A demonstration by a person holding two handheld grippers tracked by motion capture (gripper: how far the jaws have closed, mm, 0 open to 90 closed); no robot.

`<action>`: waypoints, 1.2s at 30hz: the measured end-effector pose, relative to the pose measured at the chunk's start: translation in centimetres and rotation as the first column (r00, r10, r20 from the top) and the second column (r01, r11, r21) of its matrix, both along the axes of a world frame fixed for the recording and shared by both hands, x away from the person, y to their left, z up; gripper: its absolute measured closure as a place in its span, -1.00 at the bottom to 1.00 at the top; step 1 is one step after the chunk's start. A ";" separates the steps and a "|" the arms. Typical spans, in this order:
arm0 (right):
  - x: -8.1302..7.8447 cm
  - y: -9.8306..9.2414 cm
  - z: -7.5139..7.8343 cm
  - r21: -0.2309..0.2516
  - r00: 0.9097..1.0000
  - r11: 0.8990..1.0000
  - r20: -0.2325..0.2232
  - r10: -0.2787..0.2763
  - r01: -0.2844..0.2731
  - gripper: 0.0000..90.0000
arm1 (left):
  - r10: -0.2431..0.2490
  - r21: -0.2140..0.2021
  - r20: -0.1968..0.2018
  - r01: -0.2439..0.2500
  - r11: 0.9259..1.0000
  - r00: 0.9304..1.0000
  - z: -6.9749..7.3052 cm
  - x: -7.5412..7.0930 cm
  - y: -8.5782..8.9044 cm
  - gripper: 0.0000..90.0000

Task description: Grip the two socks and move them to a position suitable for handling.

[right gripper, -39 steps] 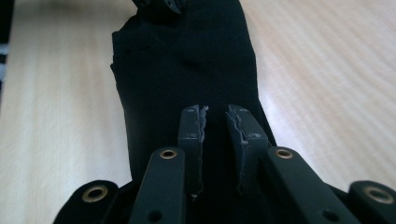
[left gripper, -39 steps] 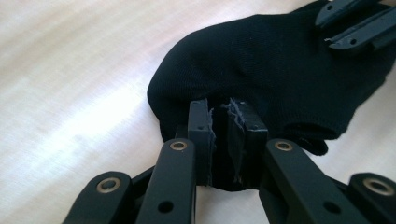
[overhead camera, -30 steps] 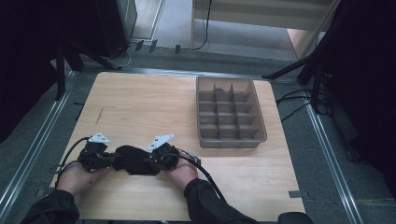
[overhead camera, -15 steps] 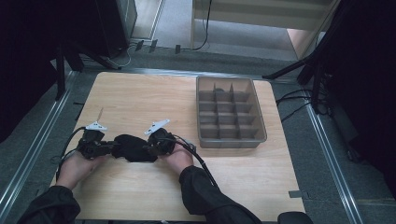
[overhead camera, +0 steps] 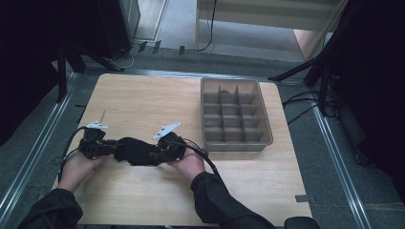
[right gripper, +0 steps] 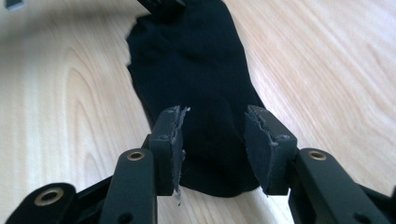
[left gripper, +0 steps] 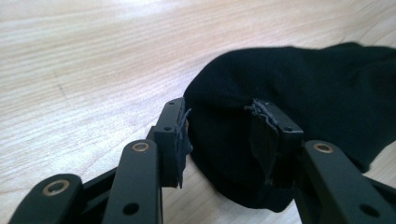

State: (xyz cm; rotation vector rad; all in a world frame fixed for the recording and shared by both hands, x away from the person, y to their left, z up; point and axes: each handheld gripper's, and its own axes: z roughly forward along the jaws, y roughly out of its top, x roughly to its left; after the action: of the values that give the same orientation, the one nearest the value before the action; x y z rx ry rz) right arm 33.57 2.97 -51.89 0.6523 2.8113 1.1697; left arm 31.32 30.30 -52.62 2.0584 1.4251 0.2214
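Note:
A black sock (overhead camera: 136, 150) lies flat on the wooden table (overhead camera: 143, 95) near its front left. My left gripper (overhead camera: 111, 148) points at the sock's left end and my right gripper (overhead camera: 160, 153) at its right end. In the left gripper view the left gripper (left gripper: 220, 112) stands open with the sock's rounded end (left gripper: 303, 88) between the pads, which do not press on it. In the right gripper view the right gripper (right gripper: 215, 116) is open too, astride the other end of the sock (right gripper: 191, 60). Both pairs of jaws have just been opening.
A grey tray (overhead camera: 235, 143) divided into several compartments stands at the right of the table, past my right hand. Black cables trail from both grippers across the table's front. Metal rails and dark stands border the table.
Both hands have shifted a little away from the table's front edge, with the sock still between the grippers. The sock now lies stretched out flat on the wood.

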 end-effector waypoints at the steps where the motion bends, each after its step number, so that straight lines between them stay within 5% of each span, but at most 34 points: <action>1: 0.1 0.0 -0.3 -0.008 1.000 1.000 -0.006 -0.001 0.001 0.29 | -0.002 0.000 0.005 0.002 1.000 1.000 0.0 0.0 0.0 0.30; 12: -0.1 0.6 -1.5 -0.039 0.999 0.999 0.041 -0.032 0.034 0.76 | 0.009 -0.029 0.012 -0.009 1.000 1.000 0.6 -0.2 0.3 0.91; 22: 0.1 0.5 -1.5 -0.035 0.999 0.999 0.028 -0.031 0.032 0.76 | 0.007 -0.099 0.007 -0.007 0.995 1.000 2.7 -0.9 0.6 0.96; 26: 0.1 0.5 -1.4 -0.037 0.999 0.999 0.021 -0.034 0.035 0.76 | 0.009 -0.134 -0.024 -0.013 0.991 1.000 3.4 -1.7 0.9 0.96; 36: 0.1 0.7 -1.1 -0.054 1.000 0.998 0.021 -0.020 0.021 0.76 | -0.010 -0.056 -0.097 0.005 0.998 0.995 1.0 -2.2 0.7 0.94</action>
State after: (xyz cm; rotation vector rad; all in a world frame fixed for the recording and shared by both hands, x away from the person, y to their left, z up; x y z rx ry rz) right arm 33.71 3.67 -53.04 0.6603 2.8014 1.0865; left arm 29.12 30.96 -51.58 2.0540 1.4644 0.0782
